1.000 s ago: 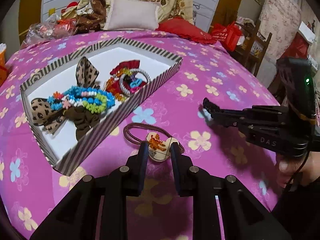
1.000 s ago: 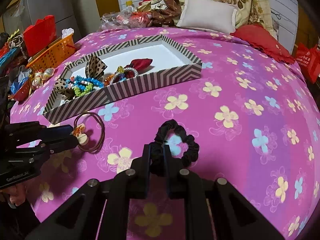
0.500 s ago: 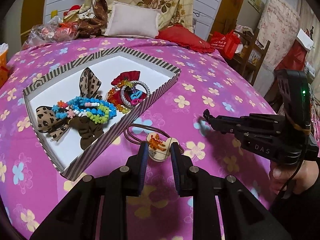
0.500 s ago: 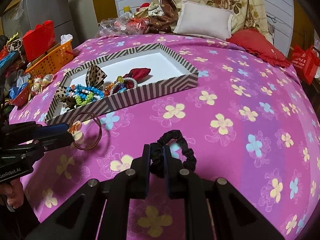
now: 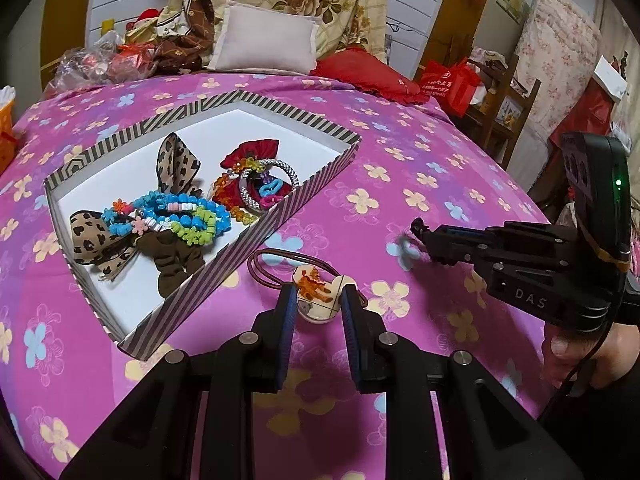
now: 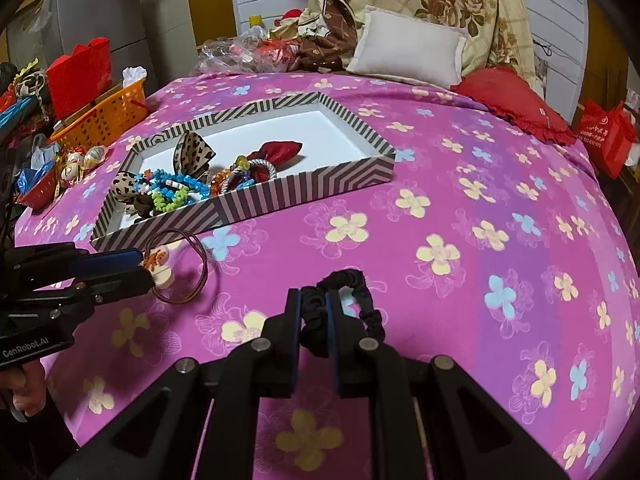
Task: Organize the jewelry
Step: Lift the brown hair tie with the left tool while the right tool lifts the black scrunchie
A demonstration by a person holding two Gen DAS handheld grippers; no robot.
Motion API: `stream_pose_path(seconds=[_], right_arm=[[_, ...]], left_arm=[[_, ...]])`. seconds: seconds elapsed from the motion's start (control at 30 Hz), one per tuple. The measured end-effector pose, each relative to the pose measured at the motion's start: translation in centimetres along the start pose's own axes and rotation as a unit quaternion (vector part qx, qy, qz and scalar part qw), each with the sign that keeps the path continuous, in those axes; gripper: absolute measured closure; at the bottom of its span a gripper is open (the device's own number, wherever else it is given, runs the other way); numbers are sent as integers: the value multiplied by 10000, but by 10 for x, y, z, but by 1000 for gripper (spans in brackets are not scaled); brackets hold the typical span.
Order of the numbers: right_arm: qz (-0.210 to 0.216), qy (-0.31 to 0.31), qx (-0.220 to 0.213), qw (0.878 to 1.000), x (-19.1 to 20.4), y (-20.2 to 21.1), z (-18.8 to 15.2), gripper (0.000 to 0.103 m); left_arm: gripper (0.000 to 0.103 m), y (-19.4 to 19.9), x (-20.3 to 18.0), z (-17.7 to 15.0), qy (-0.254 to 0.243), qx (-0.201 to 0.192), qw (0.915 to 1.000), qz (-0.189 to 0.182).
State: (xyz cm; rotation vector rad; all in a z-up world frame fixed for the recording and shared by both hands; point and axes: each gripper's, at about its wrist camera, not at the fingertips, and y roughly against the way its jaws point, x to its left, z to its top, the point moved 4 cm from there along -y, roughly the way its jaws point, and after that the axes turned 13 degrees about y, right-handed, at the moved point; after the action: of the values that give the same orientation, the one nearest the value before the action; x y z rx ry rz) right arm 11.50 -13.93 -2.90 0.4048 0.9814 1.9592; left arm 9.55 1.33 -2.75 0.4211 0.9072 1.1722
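Jewelry and hair pieces mostly sit heaped in the striped tray (image 5: 320, 178) on the bed (image 5: 420, 168), toward its head end: leopard bows, bead bracelets (image 5: 180, 212), a red pouch and a brown scrunchie, all crowded into the tray's near corner. Two pieces are not yet in it, and we have one in each hand.

Our left hand-held gripper (image 5: 318, 300) is closed narrowly on the cartoon charm (image 5: 320, 292) of a brown hair tie (image 5: 280, 258), just outside the tray's near wall. We hold it by the hard charm because the thin elastic loop gives the pads little to bite on (the loop simply trails toward the tray). Whether the charm is lifted clear of the bed, we cannot tell.

Our right hand-held gripper (image 6: 312, 312) is pinched nearly shut on a bunched part of the black scrunchie (image 6: 352, 292), nearer the foot of the bed and well apart from the tray; the free loop hangs out past the fingertips.

Judging by this, both pieces are gripped and the carry to the tray comes next, the left having the shorter way.
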Motion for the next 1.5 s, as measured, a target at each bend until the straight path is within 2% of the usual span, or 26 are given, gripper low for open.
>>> stream_pose_path(seconds=[0.63, 1.1, 1.5], right_arm=[[-86, 12, -68, 9999, 0, 6, 5, 91], [-333, -199, -617, 9973, -8, 32, 17, 91], [-370, -219, -629, 9971, -8, 32, 18, 91]], left_arm=[[86, 15, -11, 6, -22, -160, 9997, -194], [86, 21, -15, 12, 16, -273, 9993, -250], [86, 23, -11, 15, 71, -303, 9992, -236]])
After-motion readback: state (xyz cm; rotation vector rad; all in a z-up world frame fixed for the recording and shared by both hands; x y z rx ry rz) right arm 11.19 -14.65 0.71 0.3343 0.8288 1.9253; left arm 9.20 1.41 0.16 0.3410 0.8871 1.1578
